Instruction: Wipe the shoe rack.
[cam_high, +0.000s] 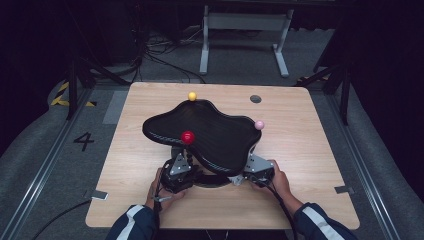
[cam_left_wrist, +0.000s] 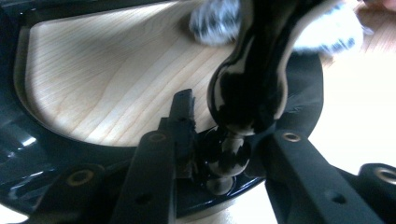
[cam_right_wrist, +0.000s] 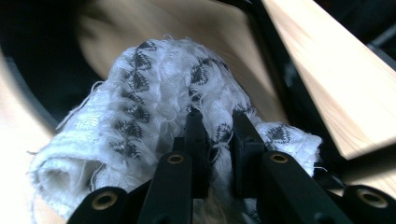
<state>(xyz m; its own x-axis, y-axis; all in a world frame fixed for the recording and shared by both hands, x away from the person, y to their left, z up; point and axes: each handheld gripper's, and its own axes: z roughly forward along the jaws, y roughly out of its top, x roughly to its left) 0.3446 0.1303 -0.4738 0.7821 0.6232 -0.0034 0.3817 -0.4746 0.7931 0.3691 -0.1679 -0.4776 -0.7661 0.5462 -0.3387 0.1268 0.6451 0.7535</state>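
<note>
While the right tool (cam_right_wrist: 217, 140) pinches a white cloth (cam_right_wrist: 154, 93), floor reads "4" (cam_high: 83, 141).

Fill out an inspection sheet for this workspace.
Surface: wood table, bare around the stand.
Job's things: black wavy tray on a beaded stem; yellow ball, red ball and pink ball at its rim; patterned cloth.
Clutter: nothing seen.
Grippers: left gripper closed on the stem; right gripper pinching the cloth.
Cables: gripper cable; floor cables.
Surroundings: white frame, floor mark 4.
</note>
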